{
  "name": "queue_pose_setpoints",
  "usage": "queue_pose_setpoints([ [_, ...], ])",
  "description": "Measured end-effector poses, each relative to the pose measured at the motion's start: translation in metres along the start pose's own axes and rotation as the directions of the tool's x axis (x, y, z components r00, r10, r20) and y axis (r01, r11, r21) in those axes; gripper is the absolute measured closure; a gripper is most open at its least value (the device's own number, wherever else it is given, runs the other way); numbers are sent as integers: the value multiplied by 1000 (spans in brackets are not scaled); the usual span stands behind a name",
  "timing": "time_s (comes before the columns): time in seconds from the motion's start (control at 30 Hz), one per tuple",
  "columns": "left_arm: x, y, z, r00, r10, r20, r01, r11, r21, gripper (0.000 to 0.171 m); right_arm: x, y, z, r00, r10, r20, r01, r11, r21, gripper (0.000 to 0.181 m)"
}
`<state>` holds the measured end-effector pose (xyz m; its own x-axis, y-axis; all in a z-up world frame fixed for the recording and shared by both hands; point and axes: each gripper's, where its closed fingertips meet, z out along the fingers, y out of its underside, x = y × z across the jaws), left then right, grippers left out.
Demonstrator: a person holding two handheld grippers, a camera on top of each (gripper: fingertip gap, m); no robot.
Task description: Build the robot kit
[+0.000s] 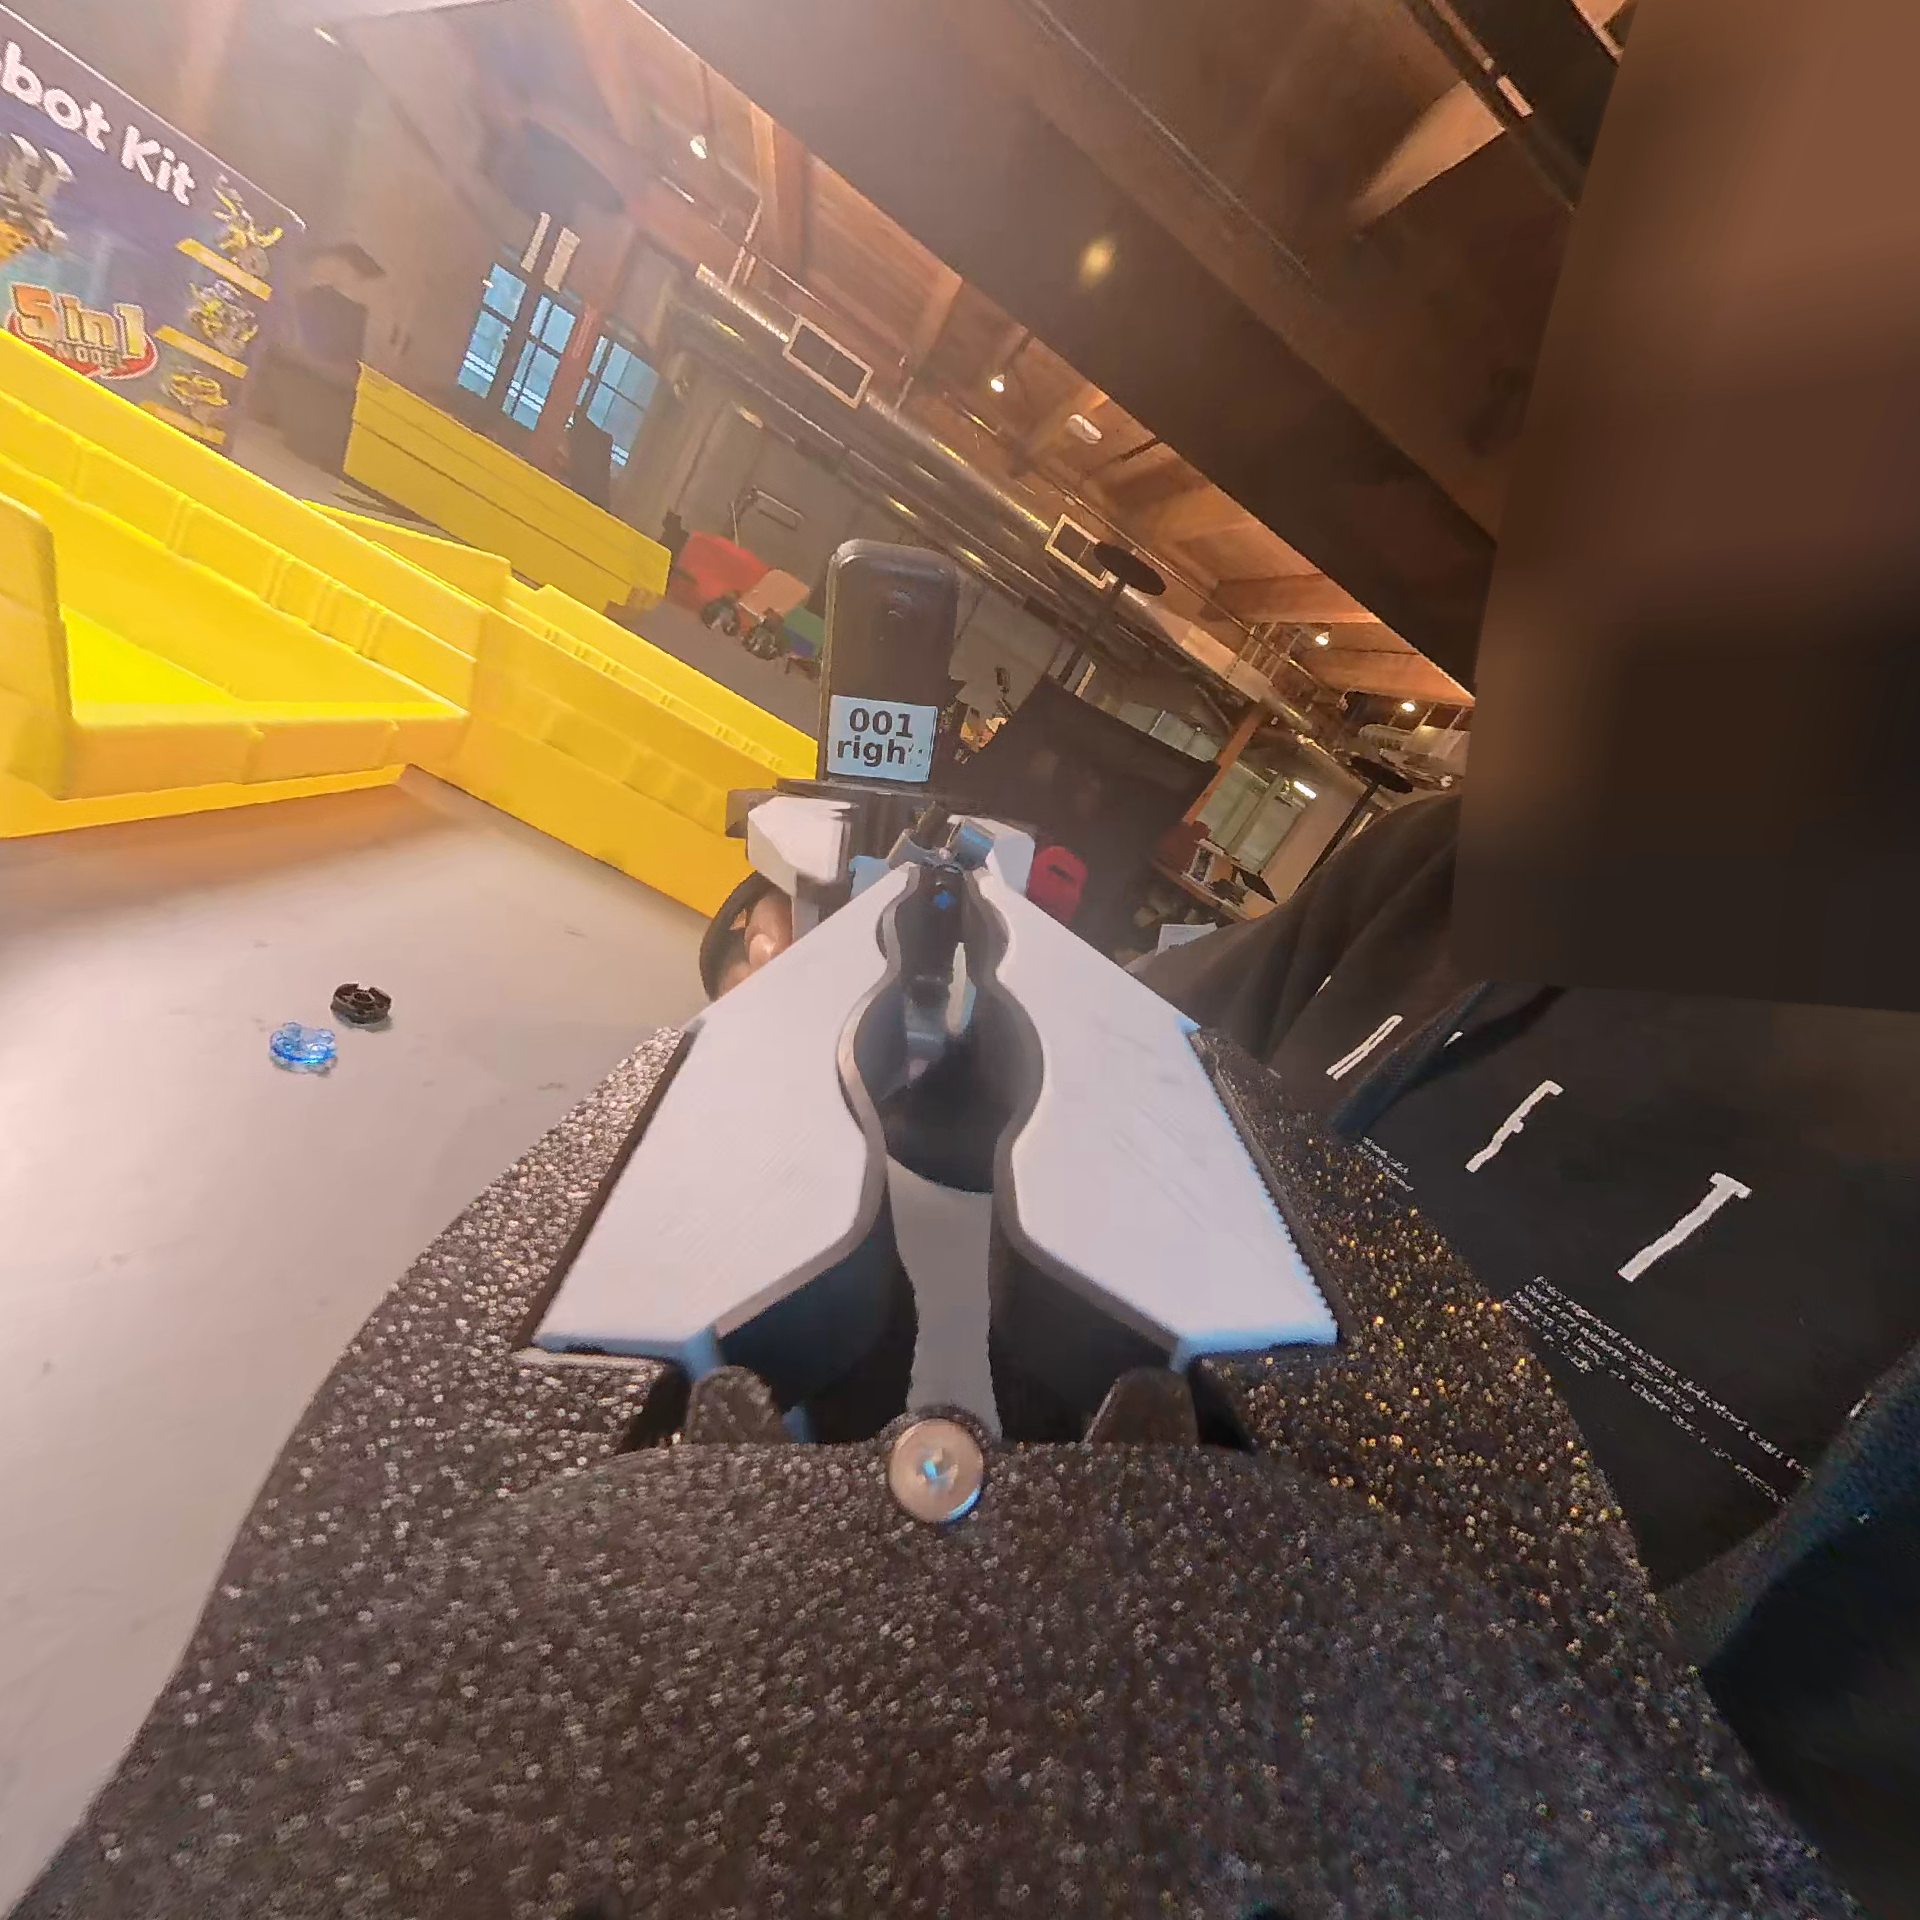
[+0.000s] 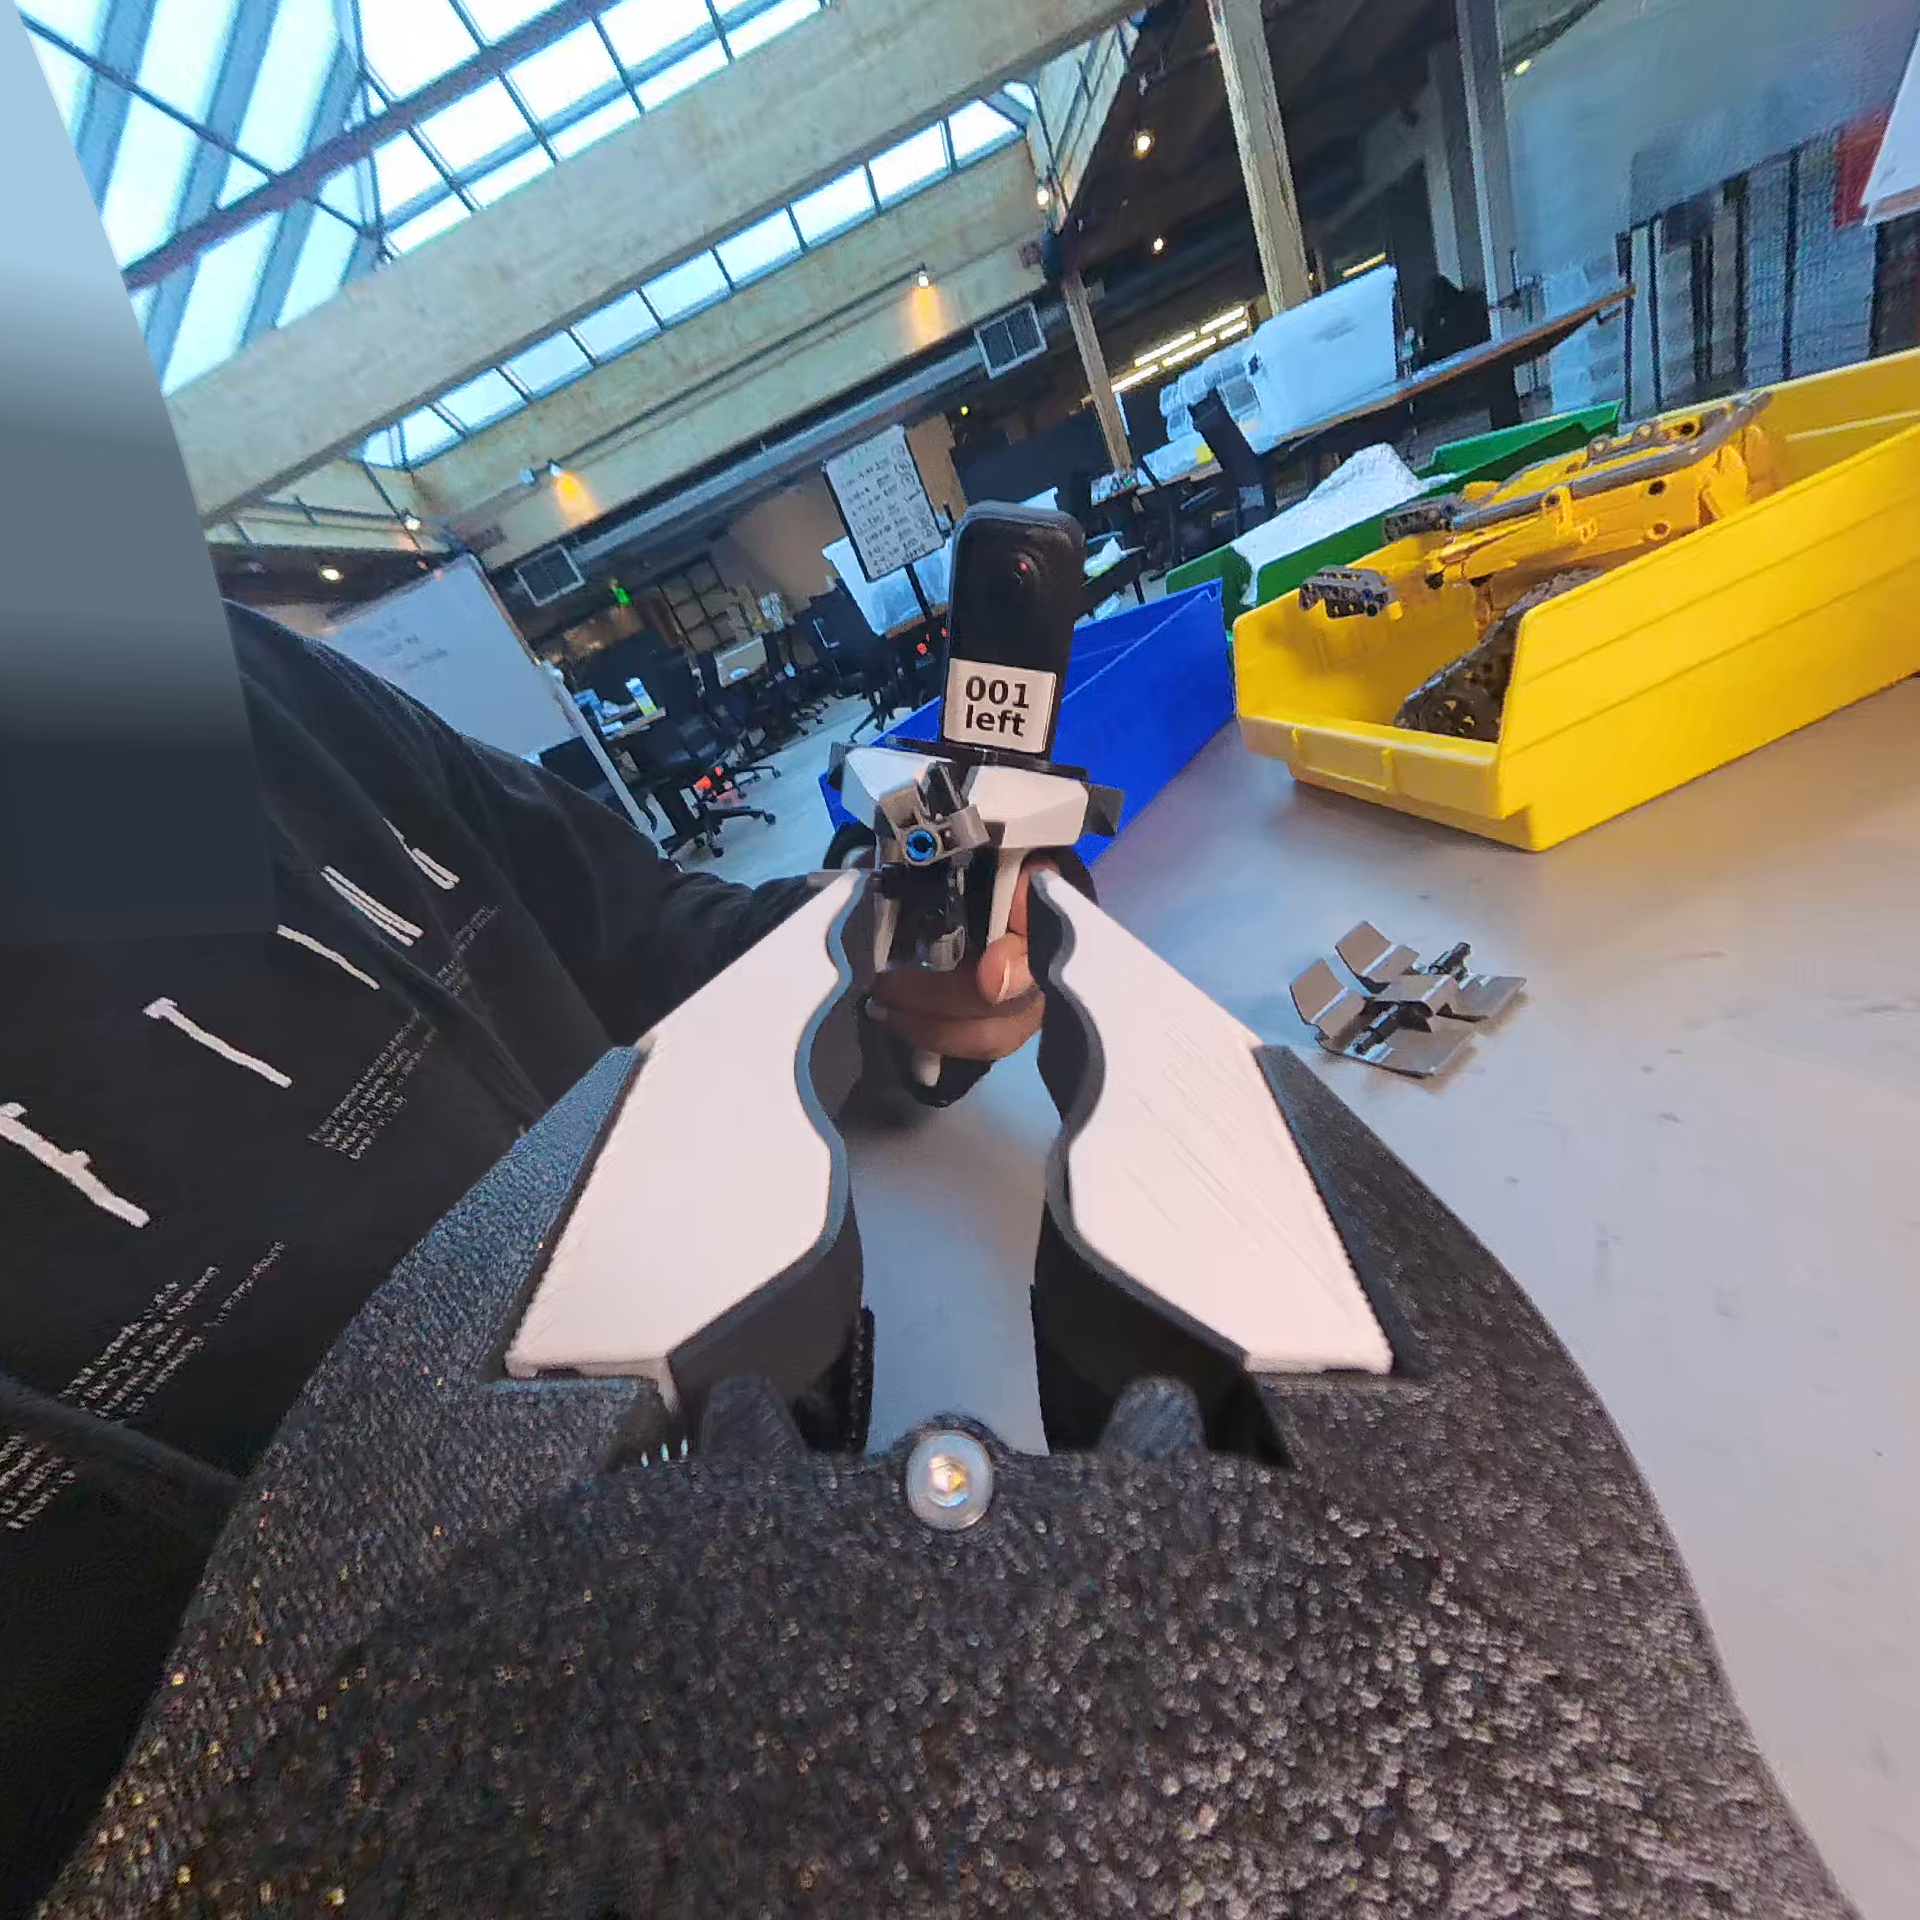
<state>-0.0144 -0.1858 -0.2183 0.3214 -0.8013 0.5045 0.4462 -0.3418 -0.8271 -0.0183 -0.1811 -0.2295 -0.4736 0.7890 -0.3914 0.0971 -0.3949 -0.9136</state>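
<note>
The left gripper (image 1: pixel 940 883) is clenching its fingers on a small grey toy piece (image 1: pixel 928 1013) and is holding it above the desk (image 1: pixel 260 1247). The right gripper (image 2: pixel 945 899) is facing it with its fingers parted on both sides of the piece, not clearly touching it. A grey ribbed part (image 2: pixel 1403 1003) and a yellow bin (image 2: pixel 1610 727) are lying farther off on the desk.

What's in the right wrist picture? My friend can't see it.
The open right gripper points at a small grey brick piece held by the left gripper facing it. Loose grey parts and a yellow bin sit on the grey table.
</note>
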Motion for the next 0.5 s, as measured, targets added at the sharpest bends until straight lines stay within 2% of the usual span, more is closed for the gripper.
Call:
queue_pose_setpoints([
  [0.17,1,-2,1,999,32,14,-32,999,14,167,-8,3,7,999,22,40,-22,1000,3,162],
  [0.5,-1,-5,2,994,91,63,-92,996,17,167,-9,-1,8,1000,-4,16,4,999,41,168],
])
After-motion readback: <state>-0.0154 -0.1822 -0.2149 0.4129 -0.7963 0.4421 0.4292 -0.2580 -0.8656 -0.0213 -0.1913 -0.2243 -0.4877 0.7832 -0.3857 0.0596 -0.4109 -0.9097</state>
